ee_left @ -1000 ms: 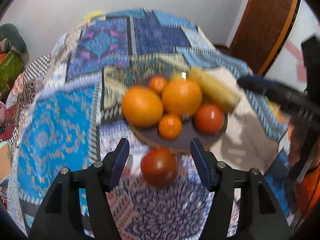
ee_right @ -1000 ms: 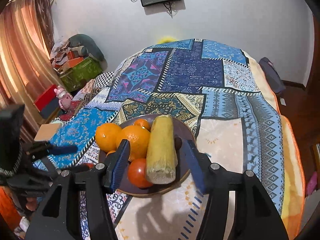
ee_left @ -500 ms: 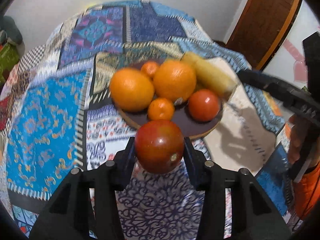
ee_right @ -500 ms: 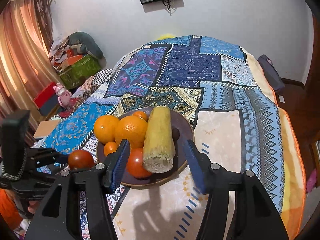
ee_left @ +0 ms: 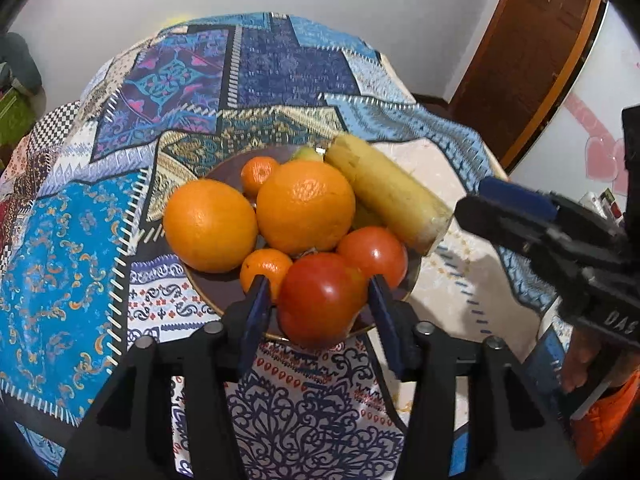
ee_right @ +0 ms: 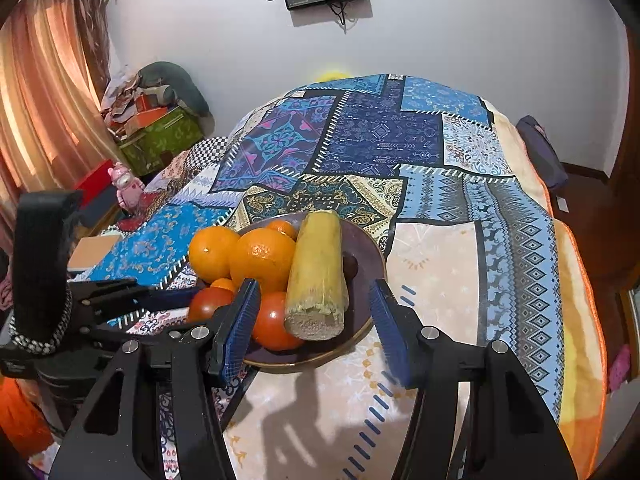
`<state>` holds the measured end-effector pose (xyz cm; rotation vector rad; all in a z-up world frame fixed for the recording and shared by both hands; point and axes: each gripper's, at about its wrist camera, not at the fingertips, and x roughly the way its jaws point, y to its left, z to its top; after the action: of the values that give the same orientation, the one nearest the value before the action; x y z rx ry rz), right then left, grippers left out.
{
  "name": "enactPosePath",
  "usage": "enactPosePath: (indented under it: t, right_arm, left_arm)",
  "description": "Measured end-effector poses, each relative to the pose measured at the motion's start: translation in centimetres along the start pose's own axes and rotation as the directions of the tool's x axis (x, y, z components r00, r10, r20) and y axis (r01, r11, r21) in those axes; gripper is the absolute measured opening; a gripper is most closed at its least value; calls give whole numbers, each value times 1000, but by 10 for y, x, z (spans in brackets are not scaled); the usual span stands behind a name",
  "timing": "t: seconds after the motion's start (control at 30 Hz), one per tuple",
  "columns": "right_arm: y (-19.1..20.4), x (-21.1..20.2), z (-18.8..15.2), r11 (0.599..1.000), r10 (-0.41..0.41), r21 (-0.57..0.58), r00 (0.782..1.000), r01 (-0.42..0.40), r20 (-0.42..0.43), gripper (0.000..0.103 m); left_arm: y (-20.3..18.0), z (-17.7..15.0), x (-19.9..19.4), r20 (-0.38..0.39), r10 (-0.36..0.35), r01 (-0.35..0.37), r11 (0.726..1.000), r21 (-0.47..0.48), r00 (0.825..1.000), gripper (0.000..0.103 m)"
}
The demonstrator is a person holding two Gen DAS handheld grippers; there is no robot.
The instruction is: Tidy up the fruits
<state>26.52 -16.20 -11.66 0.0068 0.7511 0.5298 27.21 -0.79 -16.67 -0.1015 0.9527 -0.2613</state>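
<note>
A dark red tomato sits at the near rim of the brown plate, beside another tomato. My left gripper straddles it, and its jaws are opening, with thin gaps showing between the blue pads and the fruit. The plate also holds two oranges, two mandarins and a yellow corn cob. My right gripper hovers open just short of the plate, with the corn cob beyond its fingers and nothing between them. From there the left gripper and its tomato show at the left.
A patchwork quilt covers the bed under the plate. Boxes and clutter stand by the curtain at the far left. A wooden door is at the right. A person's hand holds the right gripper.
The left gripper closed on the tomato lying on the quilt, lifted it and carried it forward onto the plate's near rim; its jaws have since loosened. The right gripper stayed put.
</note>
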Motion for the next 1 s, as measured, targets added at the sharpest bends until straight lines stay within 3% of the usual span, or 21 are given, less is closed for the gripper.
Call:
enactPosePath:
  t: [0.2, 0.33, 0.4, 0.53, 0.73, 0.9, 1.0]
  right_arm:
    - [6, -17, 3, 1000, -5, -3, 999, 5, 36, 53]
    - [15, -46, 10, 1000, -4, -18, 995, 6, 96, 53]
    - [22, -69, 14, 1000, -9, -29, 990, 13, 144, 53]
    - [40, -117, 17, 999, -4, -47, 970, 15, 242, 57]
    - [72, -189, 6, 996, -3, -83, 920, 39, 393, 67]
    - [96, -229, -9, 991, -13, -111, 878, 76, 479, 75]
    - [103, -242, -16, 989, -31, -106, 856, 99, 516, 86]
  left_arm:
    - [-3, 5, -39, 91, 20, -21, 1000, 10, 996, 53]
    - [-15, 8, -98, 241, 63, -68, 998, 11, 968, 53]
    - [-21, 7, -124, 309, 82, -91, 996, 13, 947, 53]
    - [-44, -6, -193, 471, 122, -150, 988, 22, 874, 53]
    - [-71, -31, -264, 590, 122, -167, 986, 22, 798, 55]
    - [-87, -56, -301, 660, 129, -183, 983, 12, 740, 75]
    - [-91, -67, -317, 681, 123, -174, 985, 6, 722, 88]
